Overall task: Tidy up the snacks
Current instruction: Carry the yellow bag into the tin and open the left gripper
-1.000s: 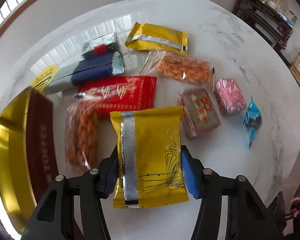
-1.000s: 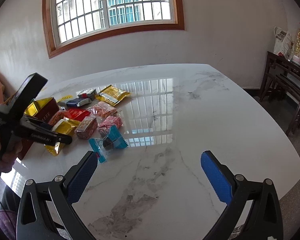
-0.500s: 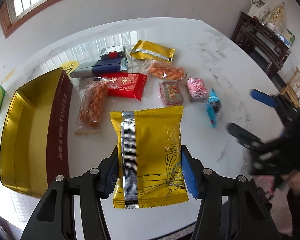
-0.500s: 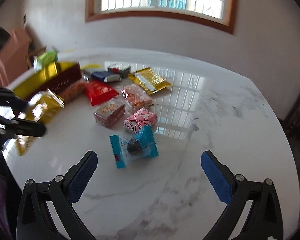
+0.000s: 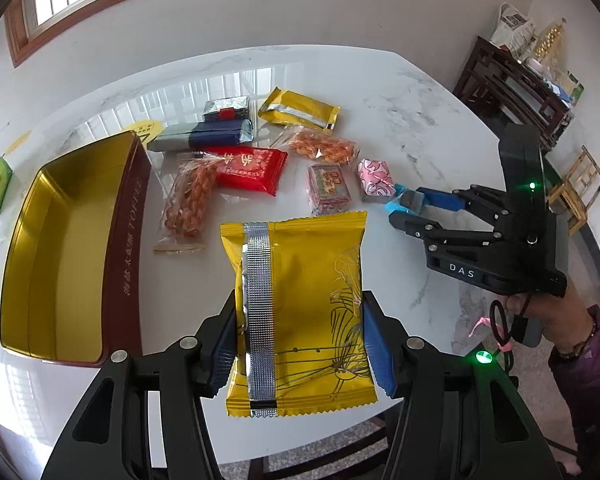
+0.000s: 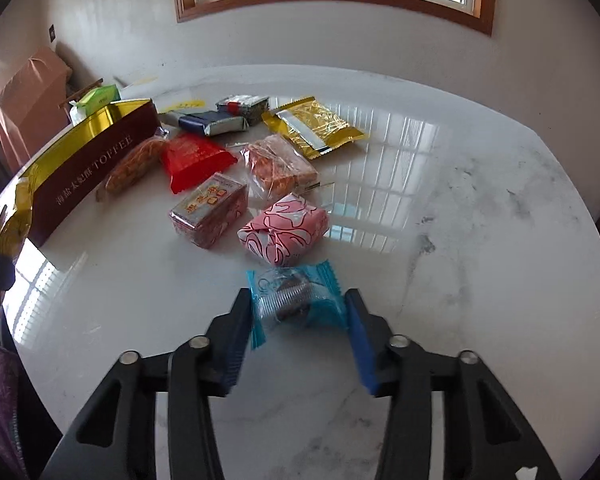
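Note:
My left gripper (image 5: 297, 320) is shut on a yellow foil snack packet (image 5: 300, 288), held upright above the near side of the white marble table (image 5: 420, 92). To its left stands an open gold toffee tin (image 5: 127, 248) with nothing visible inside. In the right wrist view, my right gripper (image 6: 297, 308) is closing its jaws on a blue-wrapped candy (image 6: 295, 300) lying on the table, and both pads touch the wrapper's sides. The left wrist view shows the right gripper (image 5: 410, 204) reaching in from the right, held by a hand.
Several snacks lie between tin and candy: a red packet (image 5: 247, 168), a twisted fried snack bag (image 5: 187, 200), a square pastry (image 6: 209, 212), a pink wrapped block (image 6: 283, 228), orange crackers (image 5: 324, 150) and a second yellow packet (image 5: 300, 110). A wooden shelf (image 5: 512, 84) stands at the right.
The left gripper has risen and drawn back with the yellow packet. The right gripper has come down to the blue candy and its wide-open jaws have closed in on it.

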`<control>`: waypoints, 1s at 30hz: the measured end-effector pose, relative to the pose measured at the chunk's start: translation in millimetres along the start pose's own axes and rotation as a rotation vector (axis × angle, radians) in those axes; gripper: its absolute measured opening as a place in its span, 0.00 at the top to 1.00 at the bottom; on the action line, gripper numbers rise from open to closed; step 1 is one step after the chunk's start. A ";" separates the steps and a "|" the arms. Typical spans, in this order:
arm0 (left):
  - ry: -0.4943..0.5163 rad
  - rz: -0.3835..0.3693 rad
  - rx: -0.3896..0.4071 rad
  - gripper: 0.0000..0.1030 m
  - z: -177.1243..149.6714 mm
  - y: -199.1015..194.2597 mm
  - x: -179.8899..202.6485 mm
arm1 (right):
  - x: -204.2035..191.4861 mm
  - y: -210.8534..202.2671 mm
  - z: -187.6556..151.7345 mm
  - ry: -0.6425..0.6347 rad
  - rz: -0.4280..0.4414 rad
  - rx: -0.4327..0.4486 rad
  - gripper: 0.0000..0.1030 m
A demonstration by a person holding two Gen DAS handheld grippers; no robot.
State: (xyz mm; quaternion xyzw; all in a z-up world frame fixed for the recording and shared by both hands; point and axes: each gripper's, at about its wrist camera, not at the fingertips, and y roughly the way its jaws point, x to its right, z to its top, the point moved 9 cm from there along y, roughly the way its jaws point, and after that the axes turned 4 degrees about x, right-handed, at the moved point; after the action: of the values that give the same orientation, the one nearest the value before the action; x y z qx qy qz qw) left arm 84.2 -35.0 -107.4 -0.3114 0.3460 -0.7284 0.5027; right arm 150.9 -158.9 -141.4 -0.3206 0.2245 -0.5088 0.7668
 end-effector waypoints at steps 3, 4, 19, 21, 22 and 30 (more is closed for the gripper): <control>-0.001 0.009 0.008 0.45 0.8 -3.7 -1.7 | 18.4 -15.5 1.0 0.065 -0.032 0.051 0.64; -0.001 0.010 0.011 0.45 1.3 -5.3 -2.0 | 27.0 -20.1 2.5 0.087 -0.048 0.064 0.64; -0.048 0.084 0.096 0.45 18.3 -39.1 -33.8 | 139.7 -19.2 4.9 0.383 -0.321 0.060 0.64; -0.053 0.101 0.109 0.45 19.9 -43.0 -41.6 | 143.7 -14.6 6.5 0.383 -0.327 0.052 0.64; -0.054 0.114 0.116 0.45 20.6 -45.1 -46.0 | 144.2 -12.9 7.1 0.384 -0.329 0.047 0.64; -0.080 0.201 0.156 0.45 28.5 -59.0 -87.3 | 144.5 -10.4 1.4 0.392 -0.355 0.014 0.63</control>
State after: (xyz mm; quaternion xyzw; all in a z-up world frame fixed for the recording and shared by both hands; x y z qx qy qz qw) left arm 102.8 57.4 -52.3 -0.2636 0.2975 -0.6861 0.6093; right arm 200.3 -295.0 -135.6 -0.2450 0.3055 -0.6892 0.6097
